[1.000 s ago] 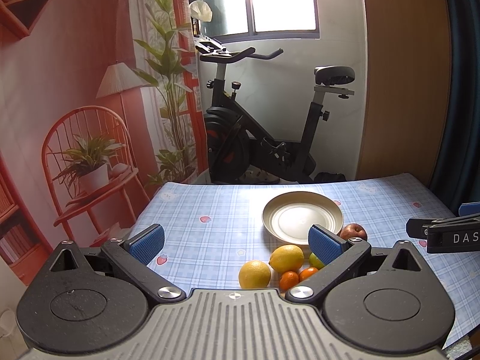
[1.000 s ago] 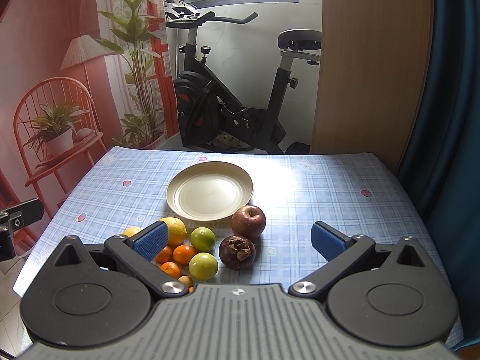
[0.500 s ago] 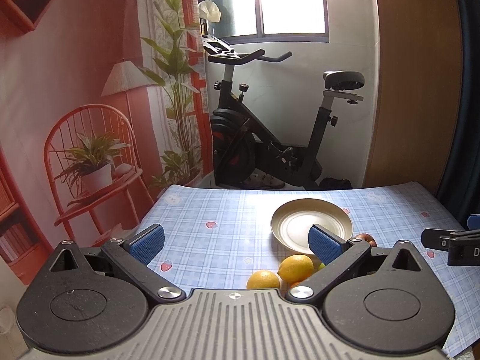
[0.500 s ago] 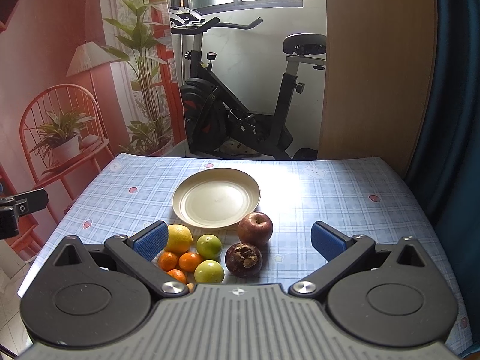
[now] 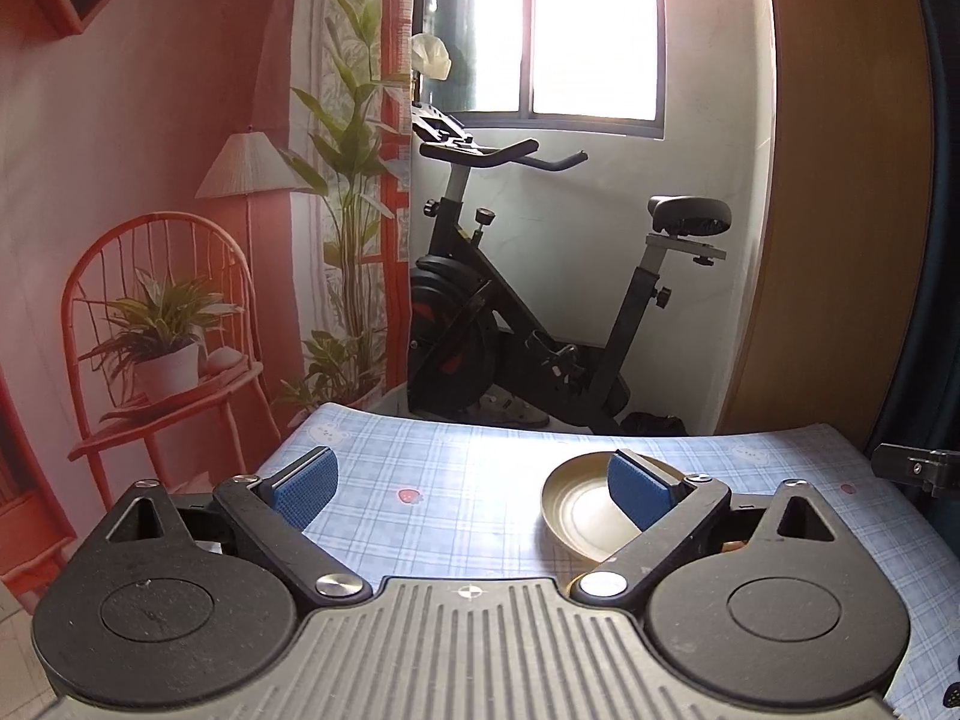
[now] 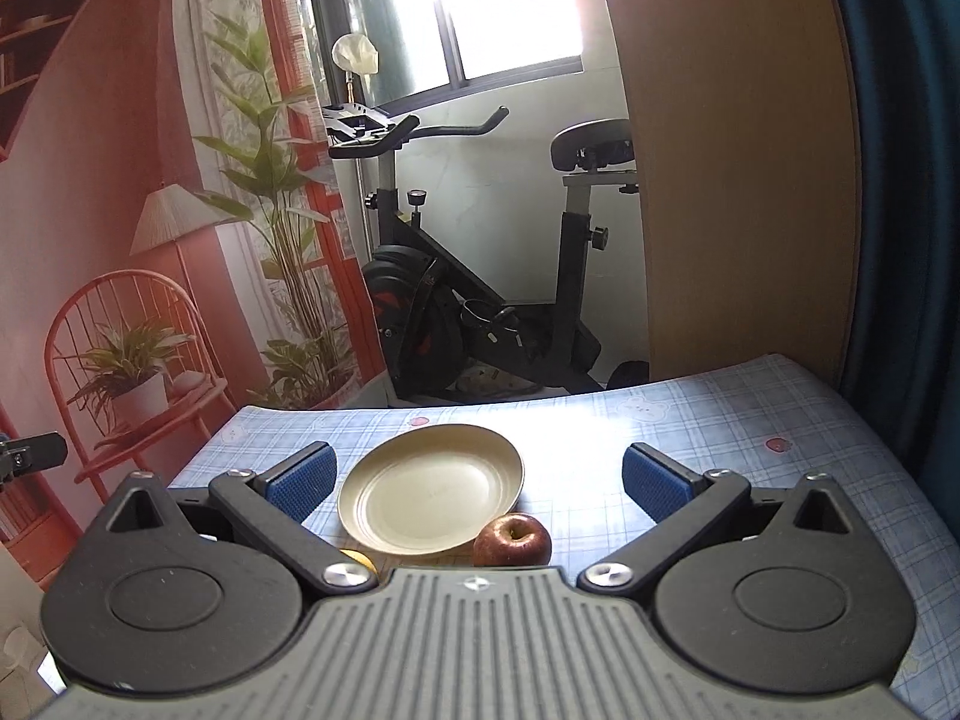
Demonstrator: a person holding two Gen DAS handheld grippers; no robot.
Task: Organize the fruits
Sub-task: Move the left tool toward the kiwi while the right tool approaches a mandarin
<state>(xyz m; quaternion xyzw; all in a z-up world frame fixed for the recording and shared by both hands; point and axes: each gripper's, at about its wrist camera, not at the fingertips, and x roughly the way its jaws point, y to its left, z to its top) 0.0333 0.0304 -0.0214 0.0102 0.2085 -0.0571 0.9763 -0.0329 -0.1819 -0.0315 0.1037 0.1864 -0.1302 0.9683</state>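
Note:
A cream plate [image 6: 429, 489] lies empty on the blue checked tablecloth [image 6: 750, 414]. A red apple [image 6: 513, 540] sits at its near right rim, and a sliver of a yellow fruit [image 6: 360, 558] peeks out beside the left finger. The other fruits are hidden under the gripper bodies. My right gripper [image 6: 477, 477] is open above the near side of the plate and holds nothing. My left gripper [image 5: 471, 483] is wide open with its jaws closing and only tablecloth between them. Its right finger covers part of the plate [image 5: 576, 510].
A black exercise bike [image 5: 540, 312] stands just beyond the table's far edge, under a bright window. A wooden panel [image 6: 738, 180] and a dark curtain [image 6: 900, 180] rise at the right. Part of the right gripper [image 5: 918, 468] shows at the left wrist view's right edge.
Both views have sunk lower and moved forward over the table. The lemons, oranges, green fruits and dark fruit have slipped out of sight under the gripper bodies. The plate looks nearer.

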